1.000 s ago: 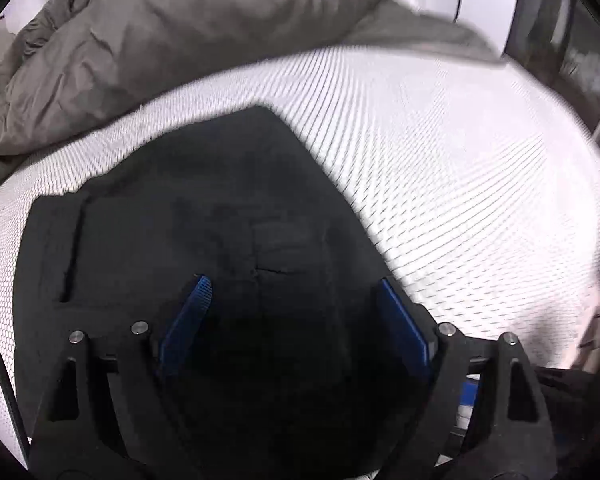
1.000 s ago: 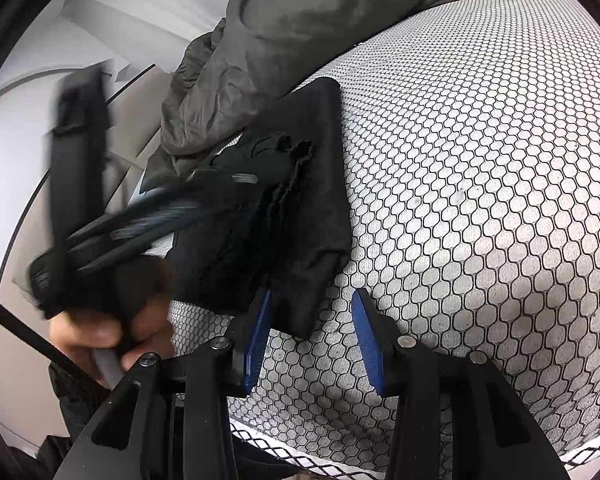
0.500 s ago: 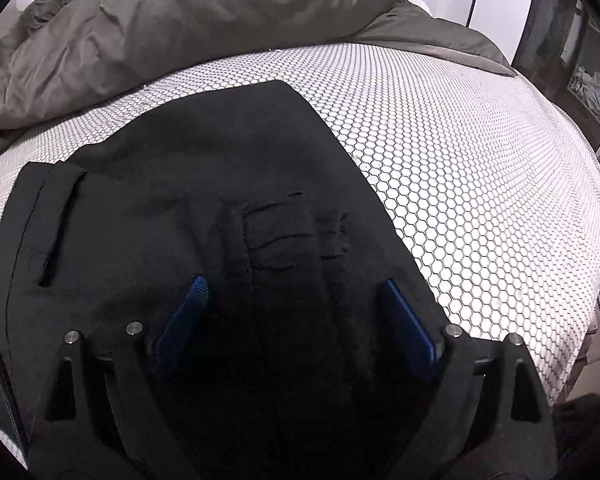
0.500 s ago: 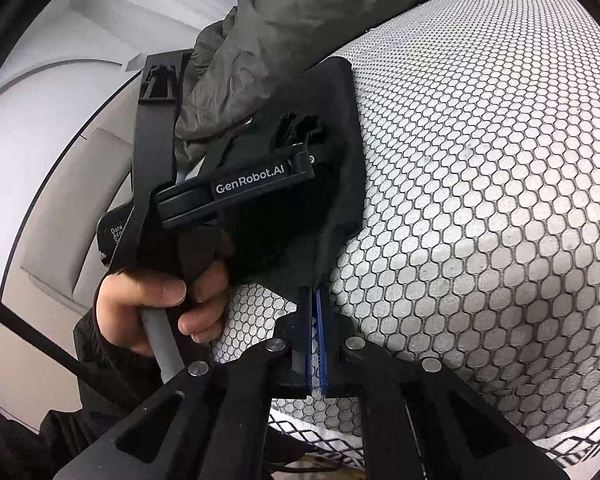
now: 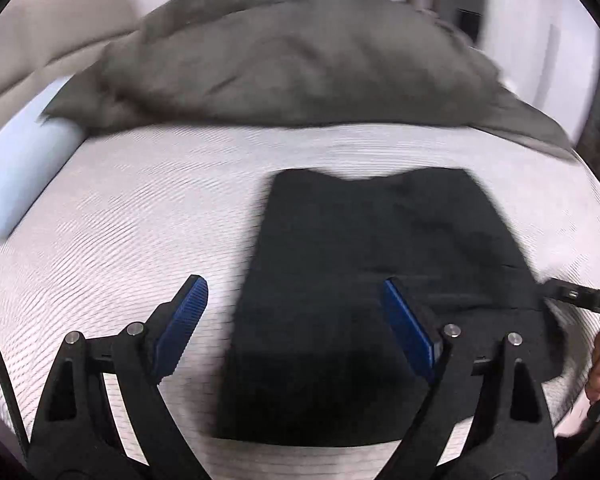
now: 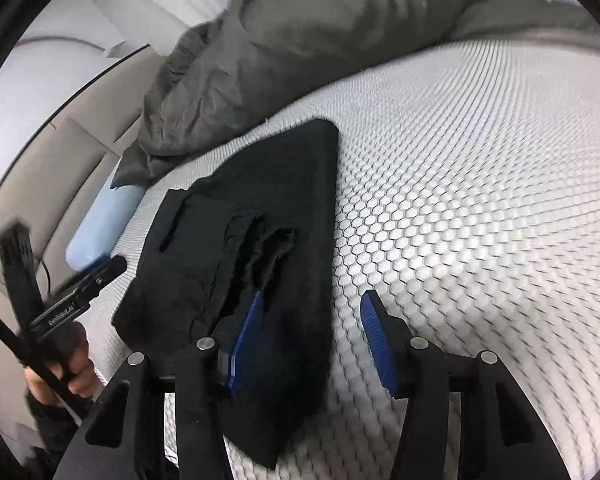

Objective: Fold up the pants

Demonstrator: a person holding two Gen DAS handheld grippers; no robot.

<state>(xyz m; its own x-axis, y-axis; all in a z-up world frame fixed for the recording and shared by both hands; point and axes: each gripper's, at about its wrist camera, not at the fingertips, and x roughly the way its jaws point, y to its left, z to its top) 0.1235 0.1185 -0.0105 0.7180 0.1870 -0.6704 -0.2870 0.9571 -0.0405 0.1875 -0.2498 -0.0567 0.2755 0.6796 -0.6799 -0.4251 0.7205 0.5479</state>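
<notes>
Left gripper [image 5: 290, 320] jaws wide apart, nothing held; pants [image 5: 380, 280] lie ahead of it and under its right finger, left finger over bare mattress [image 5: 140, 220]. Right gripper [image 6: 310, 332] jaws have just been opening, now about half apart, empty; the pants' right edge sits just under and between its fingers, not pinched.

Pants are a compact black folded stack on the honeycomb mattress, near the front edge, well short of the grey duvet [image 6: 300, 40].

Risks, judged:
- Loose ruffled cloth on top of the stack, just ahead of the right gripper's left finger [image 6: 246, 340], could catch on that finger as it pulls away and drag the top layer open.
- Near corner of the stack looks to hang toward the mattress edge below the right gripper; a nudge could slide it off.
- Left view is motion-blurred, so that hand is moving fast; a sweep back over the stack could skew it.

View differences:
- Right view alone shows the ruffled top layer, the pocket slit, and the hand [image 6: 66, 364] on the left gripper's handle.
- Left view alone shows the whole stack outline and its notched far edge, plus the right gripper's body at far right.
- Blue pillow [image 6: 100, 224] shows in both.
</notes>
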